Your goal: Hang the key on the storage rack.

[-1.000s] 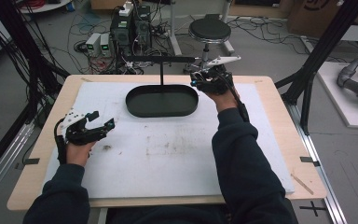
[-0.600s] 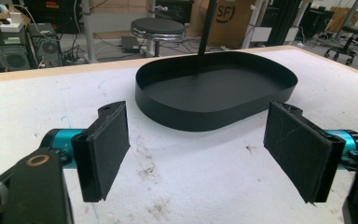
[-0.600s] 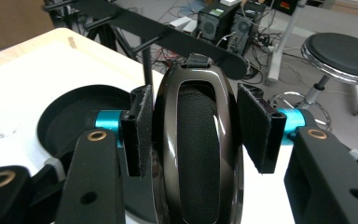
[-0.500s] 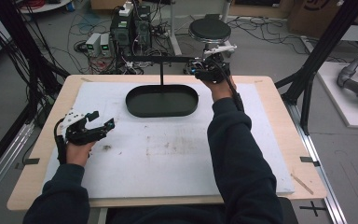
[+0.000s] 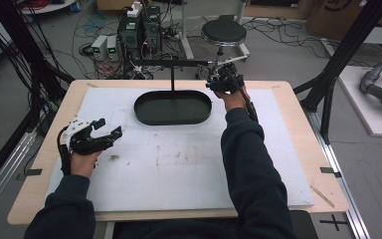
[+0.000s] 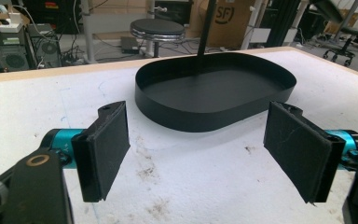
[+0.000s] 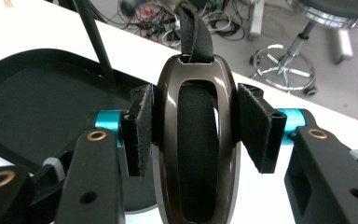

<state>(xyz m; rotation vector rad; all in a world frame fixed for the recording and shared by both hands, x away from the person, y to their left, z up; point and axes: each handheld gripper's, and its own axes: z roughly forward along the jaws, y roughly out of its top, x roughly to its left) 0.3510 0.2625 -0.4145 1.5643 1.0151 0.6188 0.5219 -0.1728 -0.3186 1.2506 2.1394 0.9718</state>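
Right gripper point(image 7: 193, 135) clamped on glossy dark oval earcup point(image 7: 196, 140), pads pressing both sides, black strap rising from top. Held at far right end of black oval tray point(image 5: 173, 107), beside stand post point(image 5: 172, 77). Left gripper point(image 6: 198, 154) wide apart, nothing between, low over white mat point(image 5: 179, 164) near tray.

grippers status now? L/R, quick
Left gripper: open, nothing between its pads.
Right gripper: shut on a glossy dark oval piece with a strap.
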